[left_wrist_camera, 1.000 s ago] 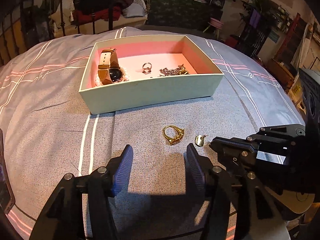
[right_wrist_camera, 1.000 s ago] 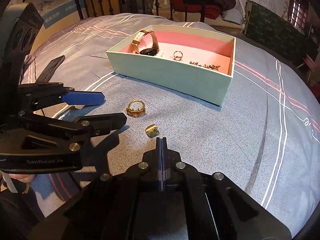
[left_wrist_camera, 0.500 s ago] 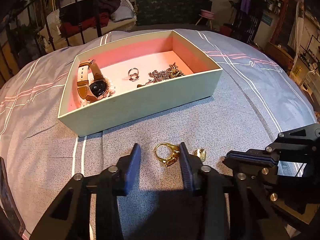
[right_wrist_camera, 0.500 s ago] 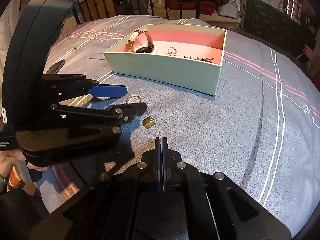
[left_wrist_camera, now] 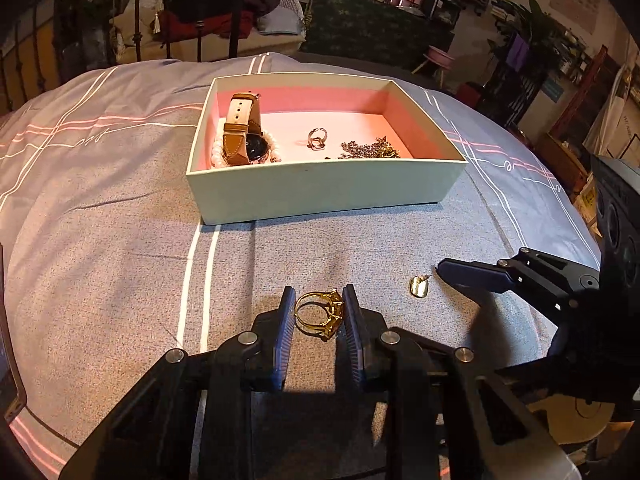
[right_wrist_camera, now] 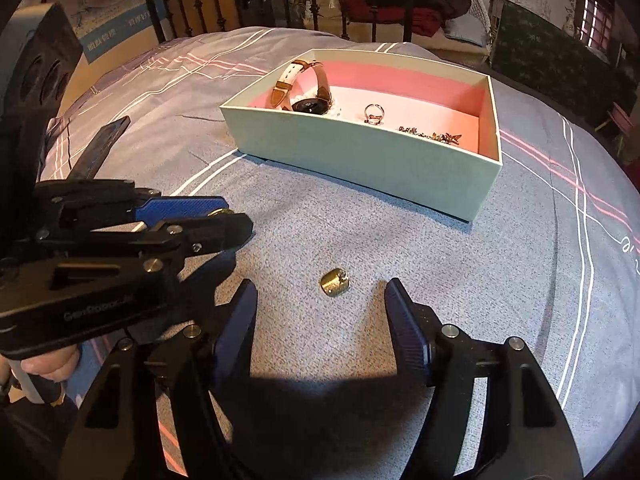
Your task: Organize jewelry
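From the left wrist camera, the left gripper (left_wrist_camera: pixel 318 312) has its two blue-padded fingers pinched on a gold ring (left_wrist_camera: pixel 320 313), which stands between them just above the grey striped bedspread (left_wrist_camera: pixel 120 248). Just to the right lies a small gold pendant (left_wrist_camera: pixel 419 286) on the cloth, close to the tip of the right gripper (left_wrist_camera: pixel 472 276), which reaches in from the right edge. Farther back sits the pale green box (left_wrist_camera: pixel 320 192) with a pink interior, holding a brown-strapped watch (left_wrist_camera: pixel 242 136) over a pearl bracelet (left_wrist_camera: pixel 218 156) at the left, a silver ring (left_wrist_camera: pixel 317 139) in the middle and a tangled chain (left_wrist_camera: pixel 370 149) at the right. From the right wrist camera, the right gripper (right_wrist_camera: pixel 320 320) has its fingers spread wide with the pendant (right_wrist_camera: pixel 335 282) lying on the bedspread between and slightly ahead of them, touching neither; the left gripper (right_wrist_camera: pixel 224 220) comes in from the left, a glint of the gold ring (right_wrist_camera: pixel 220 212) showing between its closed tips, and the box (right_wrist_camera: pixel 360 168) stands beyond
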`<state>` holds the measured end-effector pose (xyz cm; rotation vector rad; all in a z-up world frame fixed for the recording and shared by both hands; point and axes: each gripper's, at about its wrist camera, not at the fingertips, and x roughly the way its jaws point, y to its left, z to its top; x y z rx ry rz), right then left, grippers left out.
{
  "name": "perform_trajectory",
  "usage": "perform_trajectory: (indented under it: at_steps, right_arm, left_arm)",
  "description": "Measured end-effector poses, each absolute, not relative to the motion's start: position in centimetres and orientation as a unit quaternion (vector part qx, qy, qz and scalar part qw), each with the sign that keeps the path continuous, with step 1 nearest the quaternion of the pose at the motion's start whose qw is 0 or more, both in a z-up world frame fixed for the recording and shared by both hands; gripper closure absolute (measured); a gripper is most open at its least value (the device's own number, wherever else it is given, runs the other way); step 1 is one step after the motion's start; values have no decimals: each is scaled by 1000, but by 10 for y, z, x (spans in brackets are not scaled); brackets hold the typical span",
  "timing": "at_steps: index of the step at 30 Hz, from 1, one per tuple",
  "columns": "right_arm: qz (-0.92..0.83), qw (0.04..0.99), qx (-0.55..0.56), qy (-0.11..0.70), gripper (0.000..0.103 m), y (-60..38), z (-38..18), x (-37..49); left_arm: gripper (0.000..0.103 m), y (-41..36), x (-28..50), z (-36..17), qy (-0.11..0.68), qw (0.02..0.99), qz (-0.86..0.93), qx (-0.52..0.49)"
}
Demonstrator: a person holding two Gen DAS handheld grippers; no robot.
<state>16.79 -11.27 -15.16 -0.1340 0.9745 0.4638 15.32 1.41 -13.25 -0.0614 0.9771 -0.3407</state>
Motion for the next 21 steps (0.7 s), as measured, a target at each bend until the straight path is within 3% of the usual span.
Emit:
perform_trajectory:
  at_steps: [1,2,4,5,21]
  right_arm:
    - [219,857,-65,462,48,-112,-152,168]
    - [217,859,-66,459,64,-112,-151,167]
    - [217,860,-64,458,85,-113,-150,167]
    - [218,859,-61,459,89,-113,-150,166]
    - [207,878,-27,430,89,-137,-124,158]
  left_arm:
    - [79,15,153,-132,467,869,-162,-32]
    - [79,16,153,-132,467,869,-162,-33]
    - [80,16,153,-133,469,867,-161,-36]
    - [80,16,152,-133,470,867,-163,-38]
    - [80,4,161,-109,448,879,-160,-28]
